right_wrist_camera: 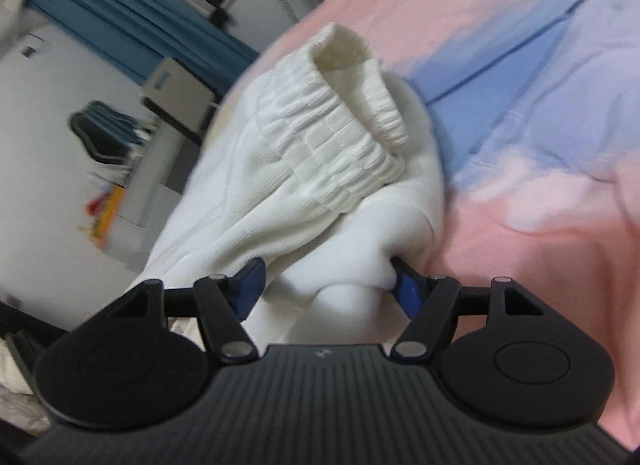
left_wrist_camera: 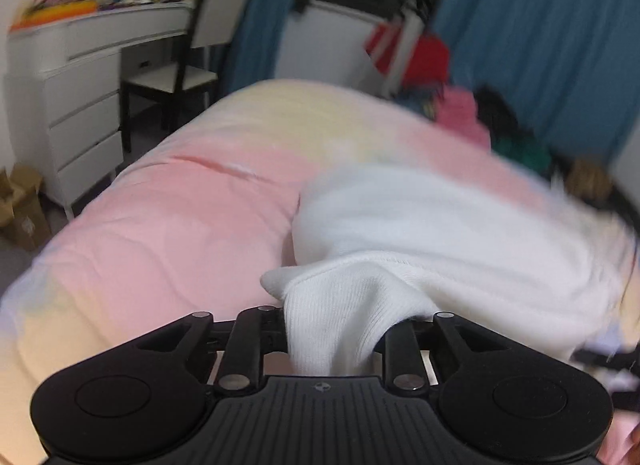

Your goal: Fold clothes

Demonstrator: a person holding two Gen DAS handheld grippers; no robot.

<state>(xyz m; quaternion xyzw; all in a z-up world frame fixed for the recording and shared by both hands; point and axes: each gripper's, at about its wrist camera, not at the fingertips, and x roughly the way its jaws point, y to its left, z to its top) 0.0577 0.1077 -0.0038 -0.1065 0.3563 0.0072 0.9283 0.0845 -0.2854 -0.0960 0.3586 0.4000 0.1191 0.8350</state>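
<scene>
While we look along both grippers, these lines tell what we see, every place given relative to the bed.

Bed: a pink, pale yellow and blue cover (left_wrist_camera: 168, 225) fills the middle of both views; we take it as our landmark.

Task's thing: a white knitted garment (left_wrist_camera: 440, 233) lies bunched on the bed's cover, towards the right of the left wrist view, one part lifted off the bed into each gripper.

Garment detail: in the right wrist view we see a ribbed cuff (right_wrist_camera: 352, 49) standing open above the bed, with a gathered elastic band just below it.

Left gripper (left_wrist_camera: 336, 341): we see its jaws drawn narrow and pinching a ribbed fold of the garment, which rises from between them and runs off across the bed. The picture is blurred away from the gripper.

Right gripper (right_wrist_camera: 328, 285): we see its jaws standing wide, the blue pads (right_wrist_camera: 250, 285) pressed against either side of a thick bunch of the garment, held just above the bed.

Beyond the bed, left side: a white dresser (left_wrist_camera: 80, 97) with drawers, and a dark-framed chair (left_wrist_camera: 188, 65) beside it.

Beyond the bed, far side: blue curtains (left_wrist_camera: 540, 45), and a heap of red, pink and dark clothes (left_wrist_camera: 460, 105) at the bed's far edge.

Beside the bed, low left: cardboard boxes (left_wrist_camera: 20, 205) on the floor.
</scene>
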